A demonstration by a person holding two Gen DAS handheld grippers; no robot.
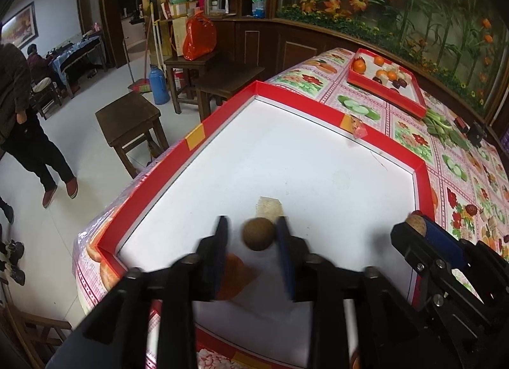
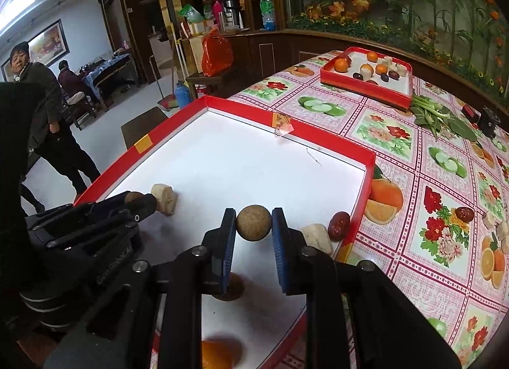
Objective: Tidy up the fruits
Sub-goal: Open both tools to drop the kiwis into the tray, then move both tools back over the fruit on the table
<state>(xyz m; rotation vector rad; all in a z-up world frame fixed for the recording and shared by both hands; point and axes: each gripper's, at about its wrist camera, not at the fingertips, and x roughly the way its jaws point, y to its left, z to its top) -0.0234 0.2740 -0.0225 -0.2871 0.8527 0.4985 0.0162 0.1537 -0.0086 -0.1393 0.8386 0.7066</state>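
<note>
A flowered cloth covers the desk (image 2: 423,159); tiled room behind. In the red-rimmed tray (image 1: 318,159), lower centre, the left tool (image 1: 253,235) stands spread around a brown ball fruit (image 1: 258,233). Only the right view shows the right tool (image 2: 254,226) pinching its tan ball fruit (image 2: 254,222).

Left gripper (image 1: 251,235) stands over the red-rimmed white tray (image 1: 222,114), jaws parted around a brown round fruit (image 1: 258,234), left pad clear of it. Right gripper (image 1: 413,229) clamps a tan round fruit (image 1: 417,223).
</note>
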